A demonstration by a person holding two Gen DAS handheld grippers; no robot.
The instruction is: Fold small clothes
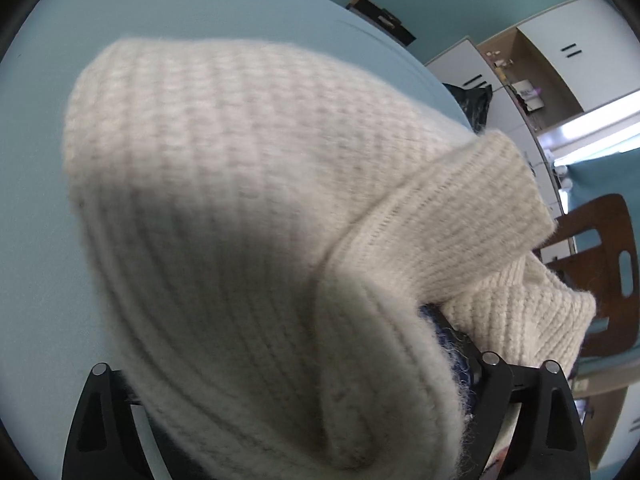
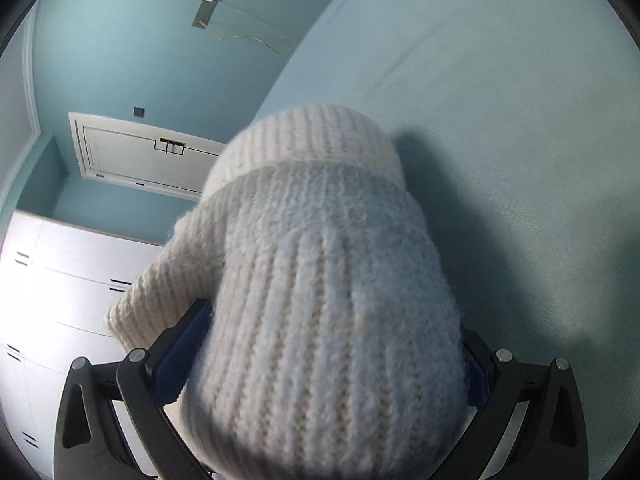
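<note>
Here both grippers hold the same cream knit beanie (image 1: 240,200) up off the pale blue surface (image 1: 36,200). The left gripper (image 1: 304,396) stands spread wide, the knit draped between and over its fingers (image 1: 490,392); whether they press it is unclear. The right gripper (image 2: 320,364) is clenched on the beanie's bunched middle. The crown runs toward the upper left of the left view, the cuff to the right. Fabric hides all fingertips.
</note>
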